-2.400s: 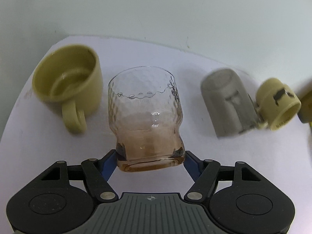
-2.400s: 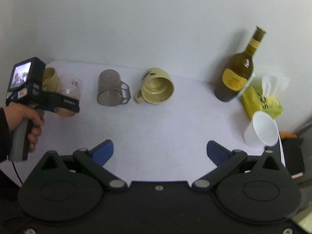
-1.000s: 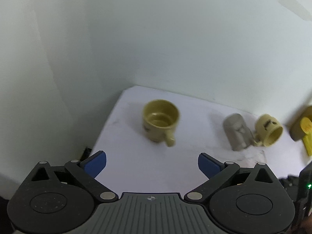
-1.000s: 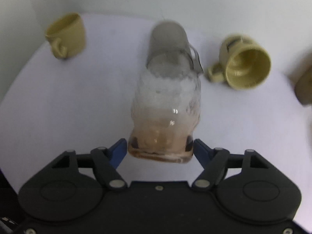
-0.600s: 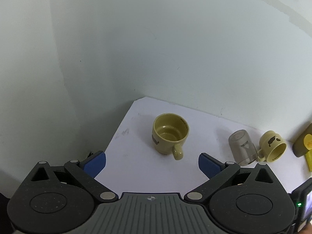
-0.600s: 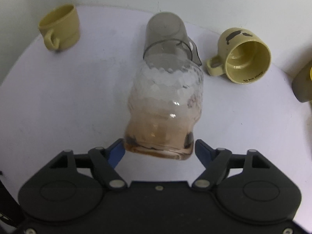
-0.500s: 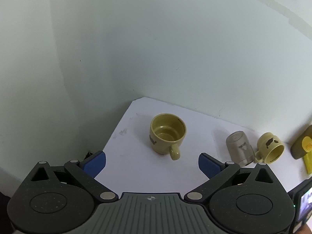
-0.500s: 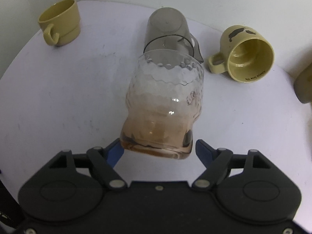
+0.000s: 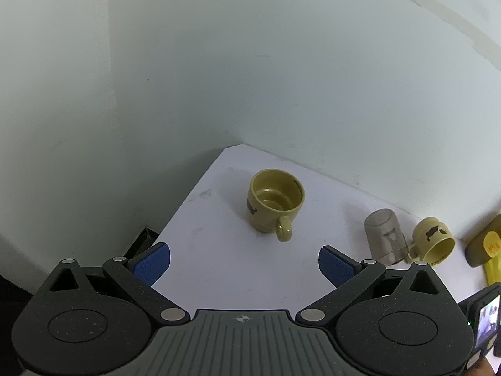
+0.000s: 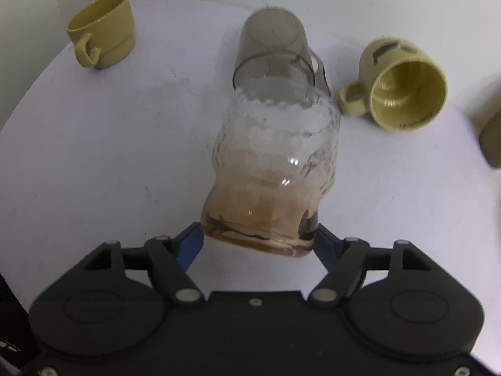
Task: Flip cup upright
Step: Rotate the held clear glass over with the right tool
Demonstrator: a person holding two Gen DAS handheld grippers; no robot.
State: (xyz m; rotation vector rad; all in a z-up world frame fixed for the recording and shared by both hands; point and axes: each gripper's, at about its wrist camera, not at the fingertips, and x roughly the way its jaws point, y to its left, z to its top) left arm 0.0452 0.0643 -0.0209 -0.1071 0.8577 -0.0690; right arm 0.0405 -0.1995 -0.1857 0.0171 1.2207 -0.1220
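Observation:
My right gripper (image 10: 258,239) is shut on the amber base of a dimpled clear glass cup (image 10: 275,163), which points away from me over the white table (image 10: 109,156). Just beyond its mouth a grey translucent mug (image 10: 272,40) stands upside down. A yellow mug (image 10: 404,94) lies on its side to the right. Another yellow mug (image 10: 103,29) stands upright at the far left. My left gripper (image 9: 244,264) is open and empty, high above the table's left corner. The upright yellow mug (image 9: 275,203), the grey mug (image 9: 383,235) and the tipped yellow mug (image 9: 433,244) show there too.
White walls close the table at the back and left; the table's left edge (image 9: 188,200) drops to a dark gap. An olive bottle (image 9: 483,247) stands at the far right by the wall, and it also shows blurred in the right wrist view (image 10: 491,138).
The glass passed from my left gripper to my right. My left gripper opened and pulled back high. Over the last half second my right gripper closed in on the glass's base.

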